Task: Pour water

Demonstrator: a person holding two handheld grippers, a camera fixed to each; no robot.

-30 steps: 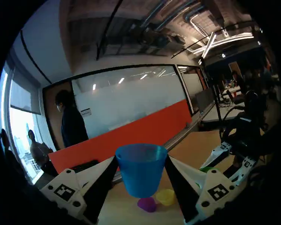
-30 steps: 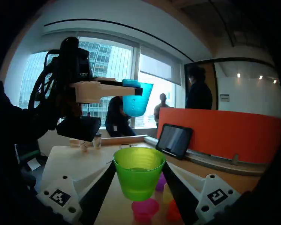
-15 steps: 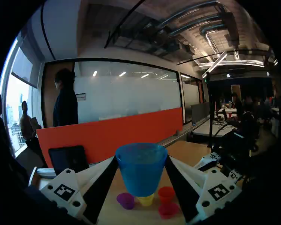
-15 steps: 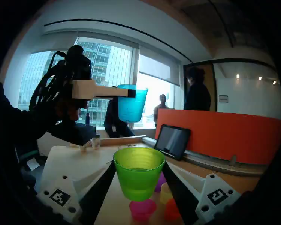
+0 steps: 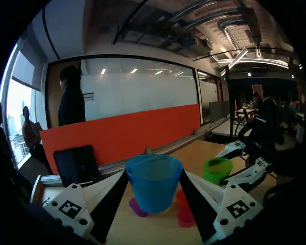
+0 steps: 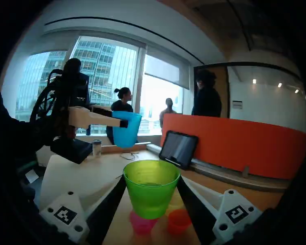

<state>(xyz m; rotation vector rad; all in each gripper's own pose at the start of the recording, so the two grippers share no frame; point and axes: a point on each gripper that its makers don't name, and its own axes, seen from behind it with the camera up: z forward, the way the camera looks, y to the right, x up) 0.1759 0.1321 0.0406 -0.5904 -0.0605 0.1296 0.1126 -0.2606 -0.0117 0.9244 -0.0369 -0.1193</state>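
- Open-plan office; pale wooden table (image 5: pixel 153 230) before an orange partition (image 5: pixel 124 130).
- Since a second ago, the blue translucent plastic cup (image 6: pixel 126 128) has dropped from upper centre to left-centre of the right gripper view, upright: no pour underway, we judge.
- Left gripper (image 5: pixel 153 185) held level, jaws clamping it; right gripper (image 6: pixel 151 190) level, clamping the green translucent plastic cup (image 6: pixel 151 196), lower centre.

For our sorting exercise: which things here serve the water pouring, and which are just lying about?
Job in hand: blue cup in the left gripper; green cup in the right gripper.
Lying about: small coloured cups; tablet.
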